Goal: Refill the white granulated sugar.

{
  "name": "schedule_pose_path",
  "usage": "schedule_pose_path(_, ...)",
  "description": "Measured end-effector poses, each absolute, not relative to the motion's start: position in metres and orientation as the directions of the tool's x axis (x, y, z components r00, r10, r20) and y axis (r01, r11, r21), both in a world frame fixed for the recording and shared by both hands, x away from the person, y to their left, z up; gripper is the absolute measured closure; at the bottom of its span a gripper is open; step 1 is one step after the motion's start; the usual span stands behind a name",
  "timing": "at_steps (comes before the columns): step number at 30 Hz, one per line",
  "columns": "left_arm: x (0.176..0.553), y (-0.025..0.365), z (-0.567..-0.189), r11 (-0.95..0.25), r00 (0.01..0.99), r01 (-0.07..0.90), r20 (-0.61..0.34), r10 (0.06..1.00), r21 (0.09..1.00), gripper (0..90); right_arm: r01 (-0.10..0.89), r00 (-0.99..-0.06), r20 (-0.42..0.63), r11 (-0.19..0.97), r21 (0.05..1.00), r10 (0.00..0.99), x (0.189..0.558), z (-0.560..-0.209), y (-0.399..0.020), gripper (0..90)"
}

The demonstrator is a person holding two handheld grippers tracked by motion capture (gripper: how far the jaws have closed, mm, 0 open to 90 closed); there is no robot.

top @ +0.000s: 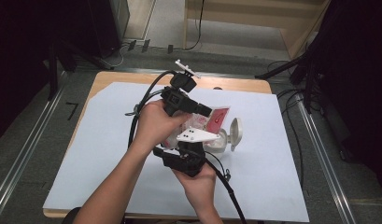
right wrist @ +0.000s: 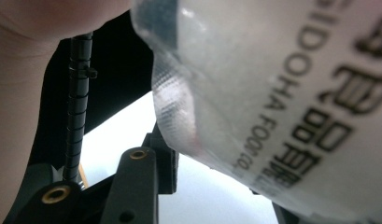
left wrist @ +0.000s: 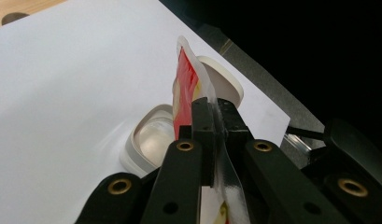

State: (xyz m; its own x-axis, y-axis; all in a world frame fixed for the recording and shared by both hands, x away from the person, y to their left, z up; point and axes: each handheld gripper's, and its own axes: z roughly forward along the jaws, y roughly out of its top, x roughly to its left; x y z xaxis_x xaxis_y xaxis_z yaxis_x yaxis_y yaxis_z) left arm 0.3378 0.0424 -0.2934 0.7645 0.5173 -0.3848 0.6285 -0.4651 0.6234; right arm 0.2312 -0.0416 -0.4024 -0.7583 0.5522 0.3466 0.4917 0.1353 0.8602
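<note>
Two grippers meet over the white sheet (top: 109, 154): the left gripper (left wrist: 215, 122) is clamped on the red-and-white sachet's (left wrist: 185, 88) clear sealed edge, above an open white lidded box (left wrist: 146, 144). The right gripper's (right wrist: 216, 163) jaws straddle the sachet; whether they grip it I cannot tell.

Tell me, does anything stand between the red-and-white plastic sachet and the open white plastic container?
Nothing visible does. The left gripper holds the red-and-white plastic sachet upright just above the open white plastic container.
</note>
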Motion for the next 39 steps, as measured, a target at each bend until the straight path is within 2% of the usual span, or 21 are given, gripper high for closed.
schedule_pose_path(14, 0.335, 0.043, -0.293, -0.469, 0.77, 0.619, -0.368, 0.521, 0.63, 88.3, 0.482, -0.763, 0.337, 0.138, 0.865, 0.552, 0.231, -0.404, -0.041, 61.5)
schedule_pose_path(25, 0.33, 0.049, -0.292, -0.501, 0.788, 0.595, -0.335, 0.516, 0.628, 89.4, 0.447, -0.776, 0.287, 0.168, 0.879, 0.562, 0.227, -0.41, -0.035, 58.6)
schedule_pose_path(30, 0.326, 0.053, -0.293, -0.5, 0.785, 0.598, -0.334, 0.521, 0.626, 89.5, 0.461, -0.779, 0.323, 0.142, 0.876, 0.537, 0.228, -0.415, -0.035, 58.2)
schedule_pose_path(39, 0.322, 0.061, -0.294, -0.509, 0.789, 0.593, -0.322, 0.524, 0.624, 89.6, 0.425, -0.789, 0.274, 0.168, 0.889, 0.55, 0.225, -0.424, -0.029, 55.2)
